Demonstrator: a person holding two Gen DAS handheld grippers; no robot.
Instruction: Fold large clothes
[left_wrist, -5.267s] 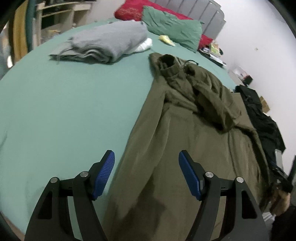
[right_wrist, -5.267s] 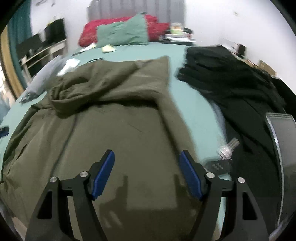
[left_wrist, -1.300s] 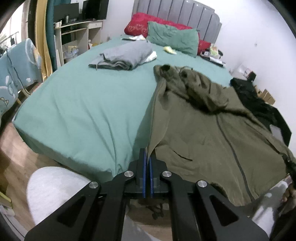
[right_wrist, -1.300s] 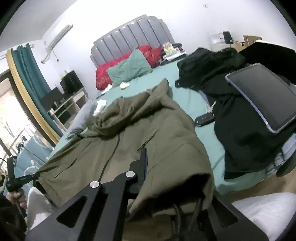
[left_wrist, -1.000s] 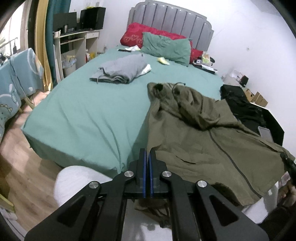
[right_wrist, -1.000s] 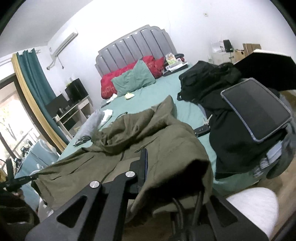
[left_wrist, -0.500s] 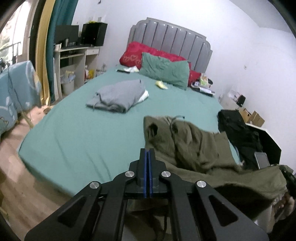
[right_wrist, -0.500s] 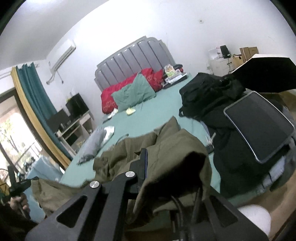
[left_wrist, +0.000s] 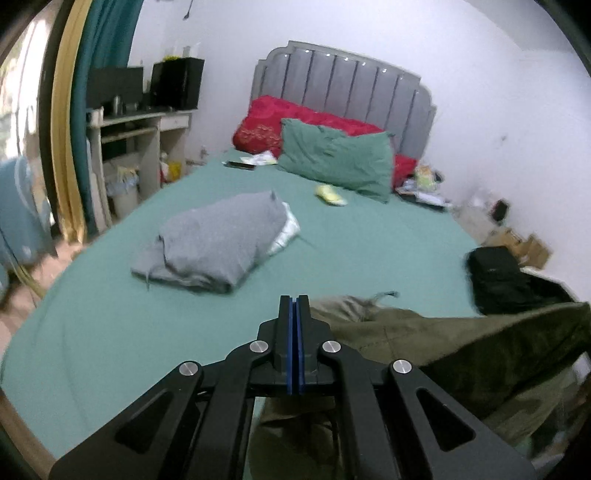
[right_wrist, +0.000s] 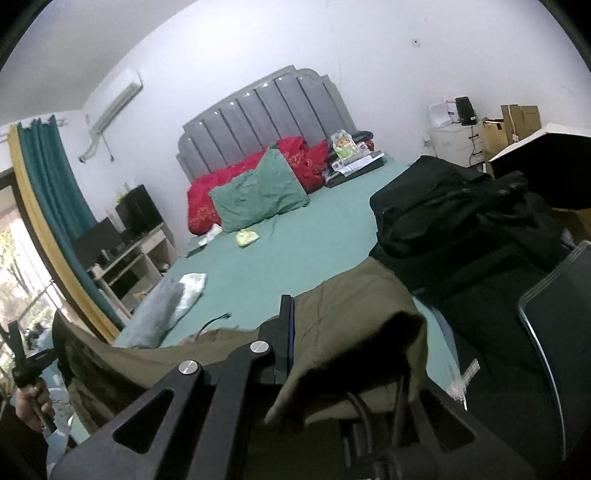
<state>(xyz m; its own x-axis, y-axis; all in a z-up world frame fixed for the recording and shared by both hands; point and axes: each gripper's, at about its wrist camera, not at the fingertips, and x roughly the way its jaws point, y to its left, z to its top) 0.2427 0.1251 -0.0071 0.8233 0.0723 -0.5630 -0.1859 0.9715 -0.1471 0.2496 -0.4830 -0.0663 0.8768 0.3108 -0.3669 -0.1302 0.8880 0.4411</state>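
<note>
The olive jacket (left_wrist: 461, 343) hangs stretched in the air between both grippers above the green bed (left_wrist: 110, 332). Its hood with a drawstring (left_wrist: 354, 306) still lies on the sheet. My left gripper (left_wrist: 294, 321) is shut, its blue pads pressed together on one corner of the hem, and fabric hangs below it. My right gripper (right_wrist: 290, 325) is shut on the other corner of the jacket (right_wrist: 351, 332), which drapes over and hides its right finger. In the right wrist view a hand holds the left gripper (right_wrist: 22, 365) at the far left edge.
A folded grey garment (left_wrist: 214, 243) lies on the left half of the bed. A green pillow (left_wrist: 332, 158) and a red quilt (left_wrist: 266, 125) sit at the headboard. Black clothes (right_wrist: 443, 210) and a tablet (right_wrist: 554, 332) fill the right side. A desk (left_wrist: 129, 147) stands left.
Both grippers have moved forward over the bed toward the headboard, lifting the jacket's hem off the sheet. The jacket lay spread flat before and now hangs bunched between them.
</note>
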